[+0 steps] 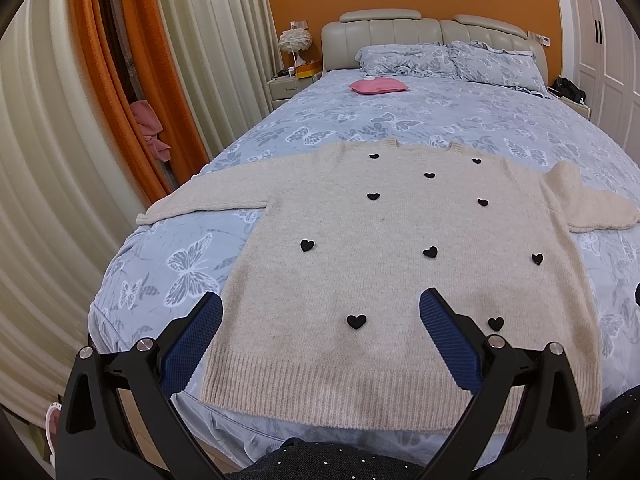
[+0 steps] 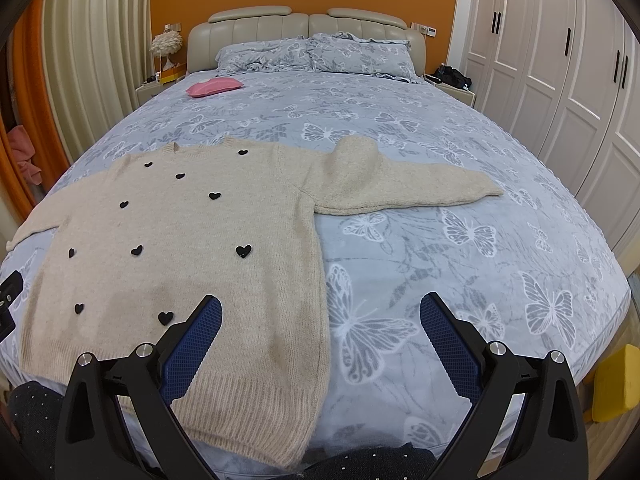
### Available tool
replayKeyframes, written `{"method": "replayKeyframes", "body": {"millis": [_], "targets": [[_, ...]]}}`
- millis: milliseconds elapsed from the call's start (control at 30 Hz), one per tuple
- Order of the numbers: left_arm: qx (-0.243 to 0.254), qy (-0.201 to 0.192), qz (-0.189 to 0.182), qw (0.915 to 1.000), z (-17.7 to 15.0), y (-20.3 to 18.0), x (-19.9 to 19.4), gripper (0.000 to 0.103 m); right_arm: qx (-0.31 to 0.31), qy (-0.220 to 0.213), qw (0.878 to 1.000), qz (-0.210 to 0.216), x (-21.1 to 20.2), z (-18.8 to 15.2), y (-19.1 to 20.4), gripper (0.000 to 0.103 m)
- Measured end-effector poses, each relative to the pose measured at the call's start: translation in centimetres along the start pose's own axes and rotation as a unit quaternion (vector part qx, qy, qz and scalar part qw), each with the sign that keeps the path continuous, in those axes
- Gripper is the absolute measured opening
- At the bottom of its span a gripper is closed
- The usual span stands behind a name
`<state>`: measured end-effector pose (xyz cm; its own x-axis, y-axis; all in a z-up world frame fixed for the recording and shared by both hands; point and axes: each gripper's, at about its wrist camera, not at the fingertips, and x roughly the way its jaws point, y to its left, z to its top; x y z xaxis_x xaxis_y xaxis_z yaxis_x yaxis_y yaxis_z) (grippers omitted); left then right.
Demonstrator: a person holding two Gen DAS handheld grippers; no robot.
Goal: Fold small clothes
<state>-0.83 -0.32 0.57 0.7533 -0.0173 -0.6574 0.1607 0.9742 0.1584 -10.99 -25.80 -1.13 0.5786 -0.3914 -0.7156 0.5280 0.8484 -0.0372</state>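
Observation:
A cream knitted sweater (image 1: 372, 264) with black hearts lies flat, front up, on the bed, hem toward me, both sleeves spread out sideways. It also shows in the right wrist view (image 2: 192, 240), with its right sleeve (image 2: 404, 188) stretched over the cover. My left gripper (image 1: 320, 308) is open and empty, held above the sweater's lower left part near the hem. My right gripper (image 2: 320, 308) is open and empty, above the sweater's lower right edge and the bedcover beside it.
The bed (image 2: 480, 240) has a blue butterfly cover, a pink cushion (image 1: 378, 85) and pillows (image 1: 452, 60) near the headboard. Curtains (image 1: 100, 120) hang left, white wardrobes (image 2: 560, 80) stand right. A yellow object (image 2: 616, 384) sits by the bed's right corner.

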Motion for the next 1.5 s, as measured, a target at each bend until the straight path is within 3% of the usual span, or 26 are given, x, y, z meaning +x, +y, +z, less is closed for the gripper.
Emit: {"method": "replayKeyframes", "body": {"millis": [1200,1267,1367,1400,1500], "targets": [[0.0,0.001,0.0,1.0,0.0,-0.1,0.0,0.097,0.0,0.005,1.0,-0.001,0.1,-0.1,0.0,0.098],[-0.006,0.01,-0.013,0.9998,0.1,0.0,0.2,0.097,0.009,0.031,0.999,0.016,0.5,0.3,-0.4,0.098],[-0.05,0.023,-0.092,0.9942,0.9,1.5,0.7,0.097,0.043,0.046,0.996,0.063,1.4,1.7,-2.8,0.098],[-0.065,0.022,-0.103,0.9923,1.3,1.9,1.0,0.098,0.054,0.042,0.995,0.069,2.2,2.6,-4.4,0.098],[-0.119,0.037,-0.117,0.9853,3.5,2.9,3.9,0.098,0.085,0.054,0.994,0.04,6.0,5.6,-9.3,0.098]]}}
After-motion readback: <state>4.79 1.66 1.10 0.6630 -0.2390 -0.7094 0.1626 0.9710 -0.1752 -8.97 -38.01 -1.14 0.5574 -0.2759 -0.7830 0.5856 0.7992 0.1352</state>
